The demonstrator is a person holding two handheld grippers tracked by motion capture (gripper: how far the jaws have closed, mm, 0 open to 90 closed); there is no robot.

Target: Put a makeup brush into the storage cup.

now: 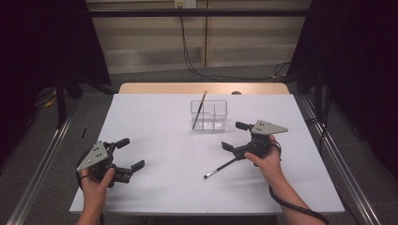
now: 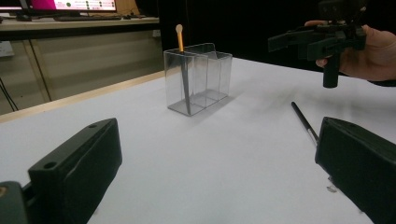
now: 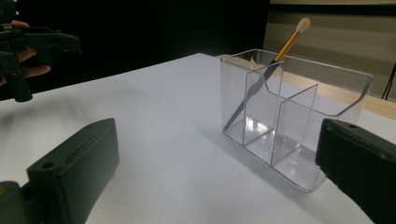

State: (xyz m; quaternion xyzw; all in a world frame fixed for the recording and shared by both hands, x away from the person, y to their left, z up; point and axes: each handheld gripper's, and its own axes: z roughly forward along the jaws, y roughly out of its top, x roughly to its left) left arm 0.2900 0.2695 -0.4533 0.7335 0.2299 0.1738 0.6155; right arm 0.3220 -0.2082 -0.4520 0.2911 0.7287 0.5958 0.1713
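A table (image 1: 155,187) covered by a white sheet carries everything; a strip of its bare wooden top (image 1: 202,88) shows along the far edge. A clear plastic organizer (image 1: 209,115) with several compartments stands on the sheet slightly right of centre, toward the far side. A brush with a dark handle (image 1: 219,168) lies flat on the sheet nearer the person, right of centre, its metal end pointing toward the near left. The two are well apart.
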